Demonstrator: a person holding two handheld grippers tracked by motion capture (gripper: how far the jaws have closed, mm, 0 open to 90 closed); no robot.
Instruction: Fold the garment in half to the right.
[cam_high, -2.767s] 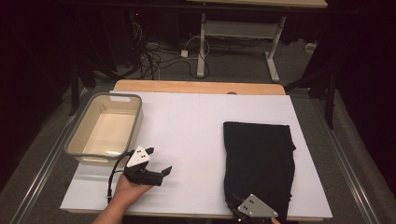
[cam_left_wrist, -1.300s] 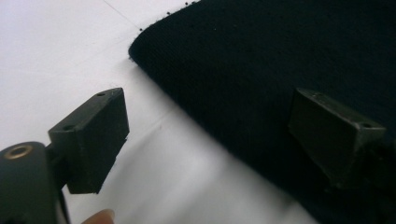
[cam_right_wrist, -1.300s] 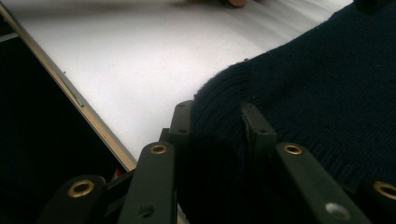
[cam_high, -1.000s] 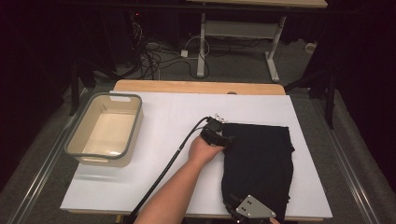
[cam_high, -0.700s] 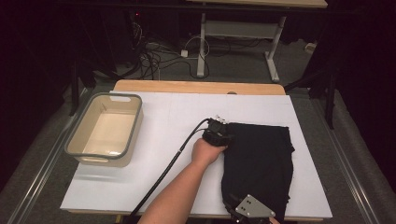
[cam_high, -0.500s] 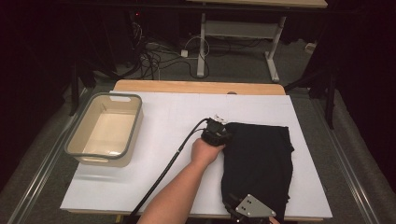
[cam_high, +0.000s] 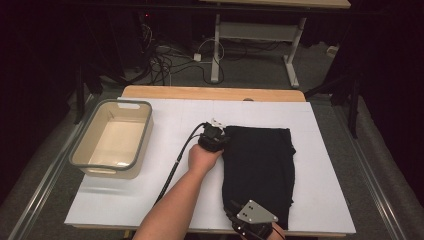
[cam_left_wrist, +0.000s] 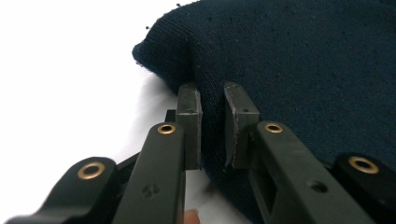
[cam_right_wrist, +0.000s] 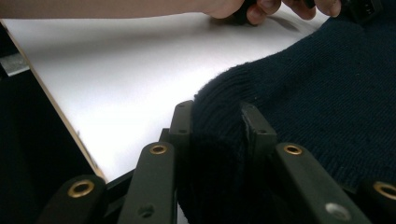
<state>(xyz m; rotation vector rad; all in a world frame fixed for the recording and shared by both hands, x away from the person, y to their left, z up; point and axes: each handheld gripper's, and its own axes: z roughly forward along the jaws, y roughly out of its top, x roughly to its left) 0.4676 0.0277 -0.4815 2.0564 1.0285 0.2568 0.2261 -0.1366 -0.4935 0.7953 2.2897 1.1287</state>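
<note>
Lengthwise, the dark knit garment (cam_high: 260, 172) runs near-to-far, each hand-held gripper, left (cam_left_wrist: 211, 126) and right (cam_right_wrist: 217, 135), pinching an edge.

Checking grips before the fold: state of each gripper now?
Left gripper: jaws have just closed, pinching the dark sweater edge.
Right gripper: closed on the sweater's near corner.

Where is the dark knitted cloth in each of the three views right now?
High view: dark knitted cloth lies right of centre on the white table.
Left gripper view: upper right, edge pinched in the left claw.
Right gripper view: right half, corner in the right claw.
Shared landmark: the white table.
</note>
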